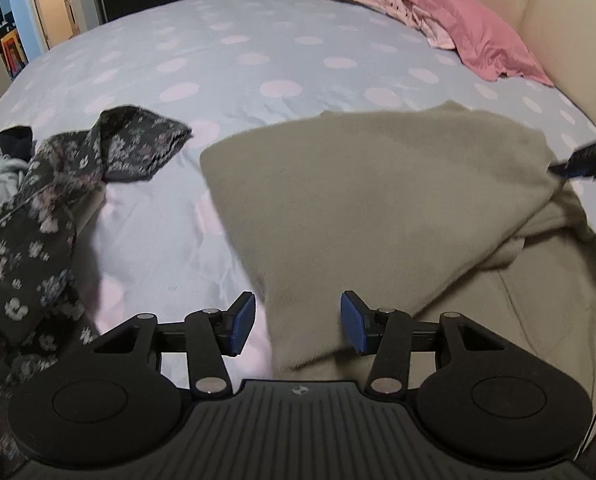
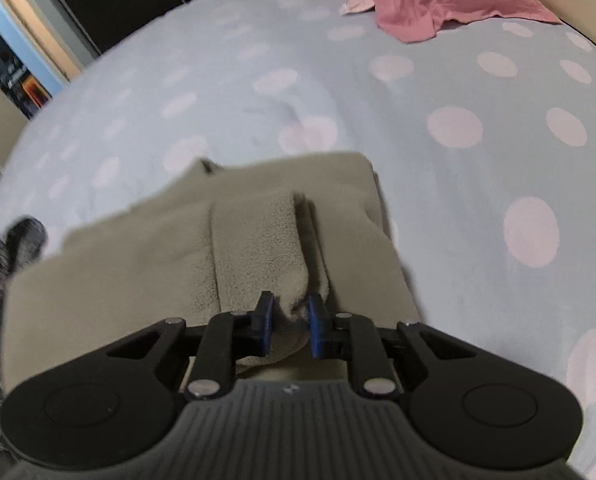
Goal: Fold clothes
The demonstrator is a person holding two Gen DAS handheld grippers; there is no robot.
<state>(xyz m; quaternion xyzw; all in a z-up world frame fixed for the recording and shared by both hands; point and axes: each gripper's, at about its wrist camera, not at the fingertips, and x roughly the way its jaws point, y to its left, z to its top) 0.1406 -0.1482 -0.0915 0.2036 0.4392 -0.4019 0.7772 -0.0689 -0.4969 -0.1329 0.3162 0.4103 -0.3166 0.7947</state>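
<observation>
A beige fleece garment lies partly folded on the bed, its top layer lifted at the right. My left gripper is open, its blue pads on either side of the garment's near corner, not clamping it. My right gripper is shut on a fold of the same beige garment. The right gripper also shows at the right edge of the left wrist view, pulling the garment's edge.
A dark floral garment lies crumpled at the left with a grey item behind it. A pink pillow and pink cloth lie at the head of the polka-dot bed sheet. A cream headboard is at the right.
</observation>
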